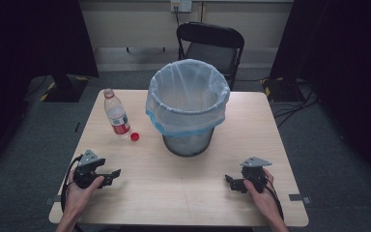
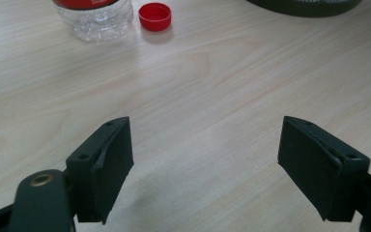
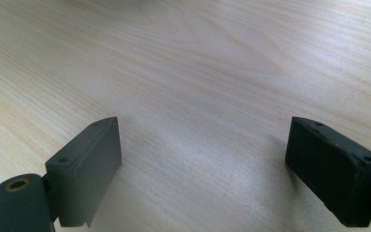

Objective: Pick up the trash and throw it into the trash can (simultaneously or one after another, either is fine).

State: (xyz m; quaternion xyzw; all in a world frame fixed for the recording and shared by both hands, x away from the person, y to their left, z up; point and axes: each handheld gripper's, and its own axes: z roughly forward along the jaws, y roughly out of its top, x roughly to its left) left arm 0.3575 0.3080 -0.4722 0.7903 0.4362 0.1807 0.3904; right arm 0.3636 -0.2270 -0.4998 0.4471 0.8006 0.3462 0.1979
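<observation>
A clear plastic bottle (image 1: 115,114) with a red label stands uncapped on the left of the wooden table (image 1: 183,193); its red cap (image 1: 135,136) lies beside it. A mesh waste bin (image 1: 188,106) lined with a pale bag stands mid-table. My left gripper (image 1: 110,177) rests near the front left, open and empty. In the left gripper view the bottle base (image 2: 95,19) and the cap (image 2: 155,16) lie ahead of the left gripper (image 2: 205,159), with the bin's foot (image 2: 304,6) at top right. My right gripper (image 1: 232,183) sits front right, open over bare wood (image 3: 203,159).
A black folding chair (image 1: 211,46) stands behind the table. Dark equipment stands and cables (image 1: 294,96) sit on the floor at both far sides. The table's front edge lies just behind the person's hands.
</observation>
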